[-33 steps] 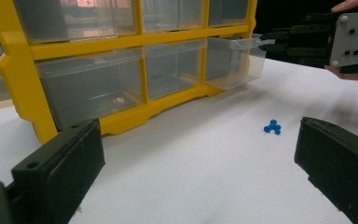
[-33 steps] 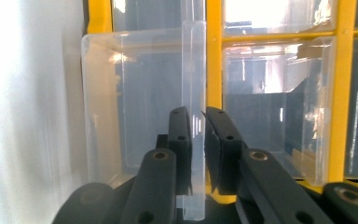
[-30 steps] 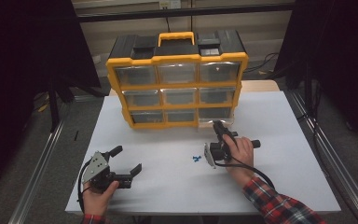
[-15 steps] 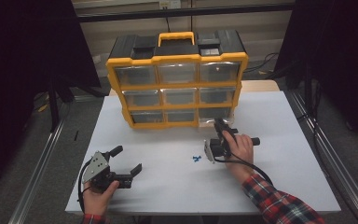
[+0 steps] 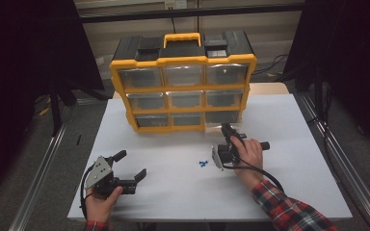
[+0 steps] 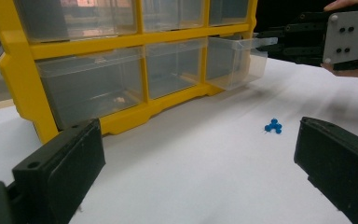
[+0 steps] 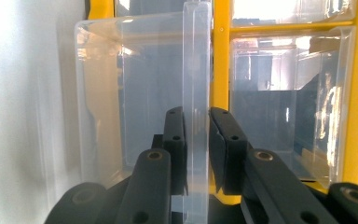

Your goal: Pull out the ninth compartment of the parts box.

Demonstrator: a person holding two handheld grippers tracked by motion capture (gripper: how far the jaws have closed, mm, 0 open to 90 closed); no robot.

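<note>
A yellow and black organizer [image 5: 183,91] with clear drawers stands at the back of the white table [image 5: 289,125]. Its bottom right drawer [image 6: 235,60] is pulled partly out. My right gripper [image 5: 226,129] holds that drawer's front lip [image 7: 196,70] between its pads; its jaws have just been closing on the lip. In the right gripper view the clear lip stands upright between the two black fingers [image 7: 175,135]. My left gripper [image 5: 131,164] rests at the table's front left, open and holding nothing. A small cluster of blue pins [image 5: 203,163] lies on the table between the grippers.
The other drawers [image 5: 185,98] sit shut in the organizer. A metal rail [image 5: 337,159] runs along the table's right side. In the left gripper view the blue pins [image 6: 273,126] lie ahead of the open jaws, with the right gripper [image 6: 270,42] beyond them.
</note>
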